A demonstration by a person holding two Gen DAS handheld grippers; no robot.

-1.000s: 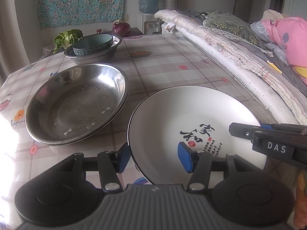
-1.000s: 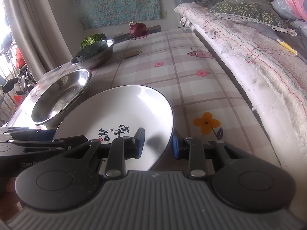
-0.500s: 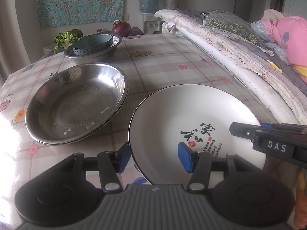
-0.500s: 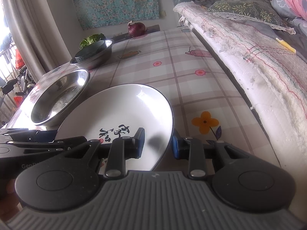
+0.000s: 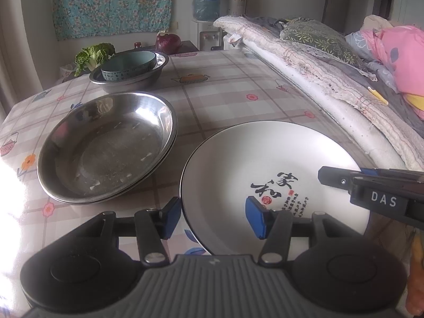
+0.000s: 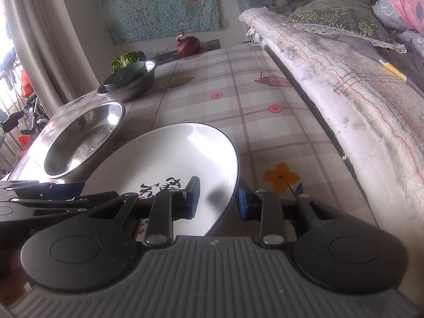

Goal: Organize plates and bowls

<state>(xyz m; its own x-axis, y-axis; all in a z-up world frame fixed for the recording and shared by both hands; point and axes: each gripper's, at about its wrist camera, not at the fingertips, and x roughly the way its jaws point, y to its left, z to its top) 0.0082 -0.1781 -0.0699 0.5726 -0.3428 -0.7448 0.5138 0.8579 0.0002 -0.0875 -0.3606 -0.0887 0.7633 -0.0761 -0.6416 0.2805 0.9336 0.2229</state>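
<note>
— Right gripper (image 6: pixel 217 197): state?
— Straddles near rim of white plate (image 6: pixel 169 159), one pad each side; contact with rim impossible to tell.
— Left gripper (image 5: pixel 213 217)?
— Half open astride plate's left rim, ungripped; plate flat on table (image 5: pixel 225 90), just beside stacked steel dishes (image 5: pixel 108 143).

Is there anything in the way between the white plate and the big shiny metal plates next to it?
Nothing visible. Only bare checked tablecloth lies in the narrow gap between the white plate and the stacked metal plates. The bowls and vegetables sit farther back, off that path.
</note>
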